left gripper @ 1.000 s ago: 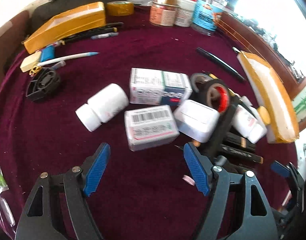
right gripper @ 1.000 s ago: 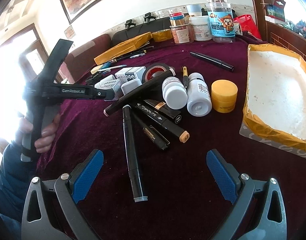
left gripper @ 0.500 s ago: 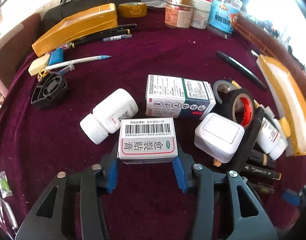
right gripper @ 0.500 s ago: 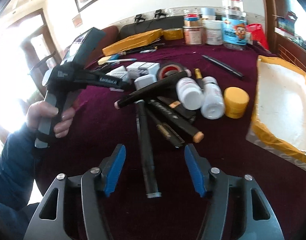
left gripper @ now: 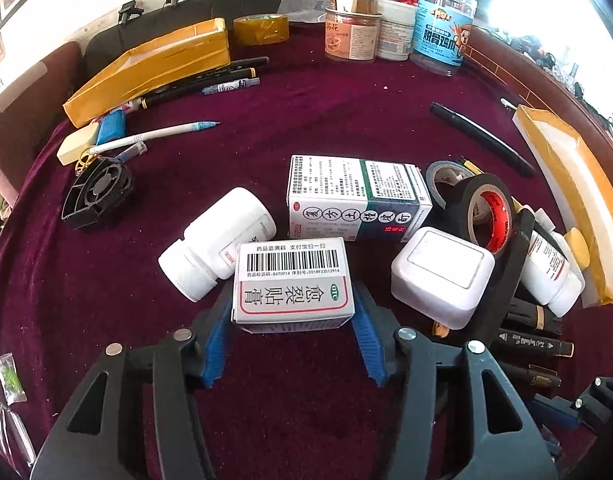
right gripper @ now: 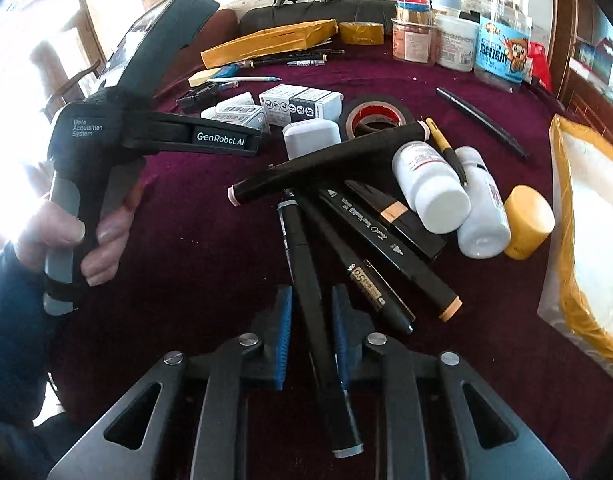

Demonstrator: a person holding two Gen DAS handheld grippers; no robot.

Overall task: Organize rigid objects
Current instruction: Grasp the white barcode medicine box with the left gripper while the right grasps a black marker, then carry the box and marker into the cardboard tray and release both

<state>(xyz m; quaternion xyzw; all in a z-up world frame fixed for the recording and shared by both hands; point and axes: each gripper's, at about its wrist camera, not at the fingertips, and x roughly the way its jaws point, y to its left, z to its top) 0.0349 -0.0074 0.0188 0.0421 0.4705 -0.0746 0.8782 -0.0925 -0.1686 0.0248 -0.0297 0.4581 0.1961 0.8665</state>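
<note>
A small white medicine box (left gripper: 292,280) with a barcode lies on the maroon cloth between the blue pads of my left gripper (left gripper: 292,312). The pads touch its two sides while the jaws are opening slightly. In the right wrist view a hand (right gripper: 66,236) holds that left gripper at the left. A long black marker (right gripper: 306,248) lies at the near end of a pile of markers and runs lengthwise between the pads of my right gripper (right gripper: 312,296). Its jaws are closing tight against the marker.
Close around the small box lie a white bottle (left gripper: 218,240), a bigger medicine box (left gripper: 358,200), a white square case (left gripper: 438,276) and a black tape roll (left gripper: 486,212). Yellow-taped trays stand at the right (left gripper: 578,200) and back left (left gripper: 154,64). Jars (left gripper: 442,40) line the back.
My left gripper went from open in front of the small box to closed around it. My right gripper moved forward and narrowed from wide open onto the long black marker.
</note>
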